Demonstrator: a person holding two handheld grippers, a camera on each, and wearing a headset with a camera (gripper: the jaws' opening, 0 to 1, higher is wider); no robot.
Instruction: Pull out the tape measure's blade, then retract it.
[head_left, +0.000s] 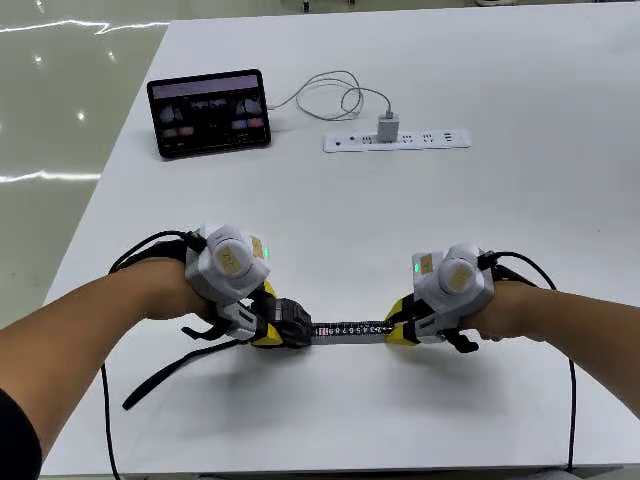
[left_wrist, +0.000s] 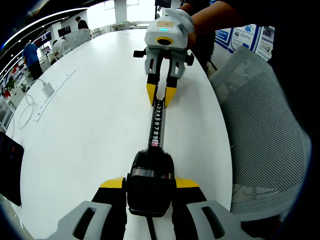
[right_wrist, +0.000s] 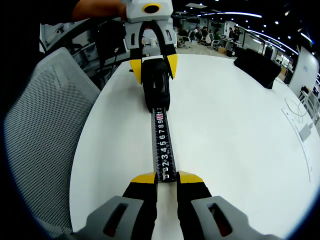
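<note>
Low in the head view, the left gripper (head_left: 268, 330) clamped the black tape measure (head_left: 293, 325) while the right gripper (head_left: 398, 333) pinched its extended blade (head_left: 348, 328) on the white table (head_left: 420, 210).

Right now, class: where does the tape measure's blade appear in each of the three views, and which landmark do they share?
Head view: the blade lies low and central, stretched between the left tongs and right tongs.
Left gripper view: central, running up from the black case to the other tongs.
Right gripper view: central, running from its own tongs up to the case.
Shared landmark: the black case at the blade's end.
</note>
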